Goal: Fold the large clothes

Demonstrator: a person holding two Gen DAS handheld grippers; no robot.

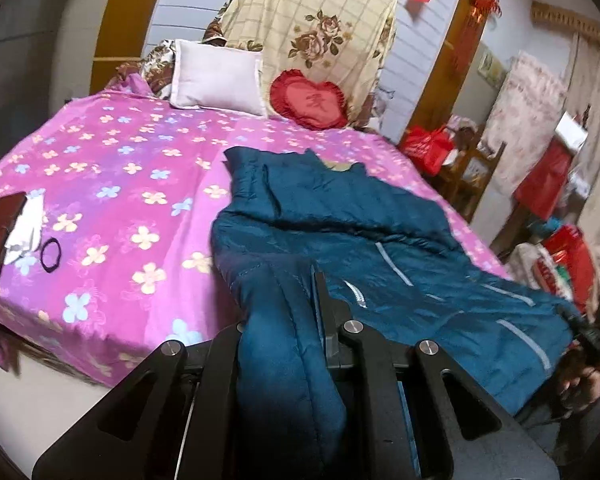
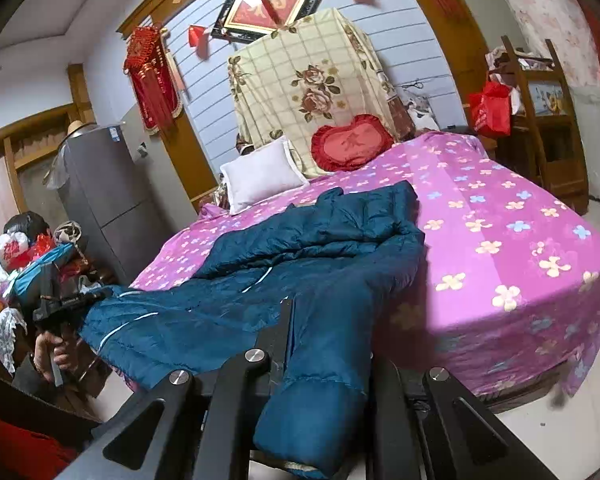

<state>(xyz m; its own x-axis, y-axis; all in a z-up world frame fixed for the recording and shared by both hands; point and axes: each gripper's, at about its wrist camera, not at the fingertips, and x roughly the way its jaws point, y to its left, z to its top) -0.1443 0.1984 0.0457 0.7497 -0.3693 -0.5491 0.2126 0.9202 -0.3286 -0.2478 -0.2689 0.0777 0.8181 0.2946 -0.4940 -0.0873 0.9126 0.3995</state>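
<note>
Teal quilted fabric fills the middle of both views: one padded jacket (image 1: 340, 216) lies spread on the bed (image 1: 112, 184), its lower end drawn off the near edge toward me. My left tongs (image 1: 296, 320) are clenched on a bunched fold of that jacket, which rises between the two black fingers. My right tongs (image 2: 324, 332) are likewise clamped on a thick roll of the same jacket, the fabric hanging down over the frame.

Only the left view shows the dark phone (image 1: 0, 236) lying on a white cloth (image 1: 26, 228) near the bed's left edge, with one black hair tie (image 1: 51, 255) just beside them. It also catches my right tongs at the far right edge, gripping the jacket's hem. Only the right view shows the grey fridge (image 2: 96, 188), the framed red picture (image 2: 270, 4) on the wall, and the wooden shelf (image 2: 540, 120) with a red bag (image 2: 490, 110); my left hand (image 2: 54, 350) on its handle sits at the lower left there.

Both views count two pillows at the head of the bed: one white pillow (image 1: 216, 78) and one red heart cushion (image 1: 310, 100), with one cream flowered blanket (image 1: 312, 28) propped behind them.
</note>
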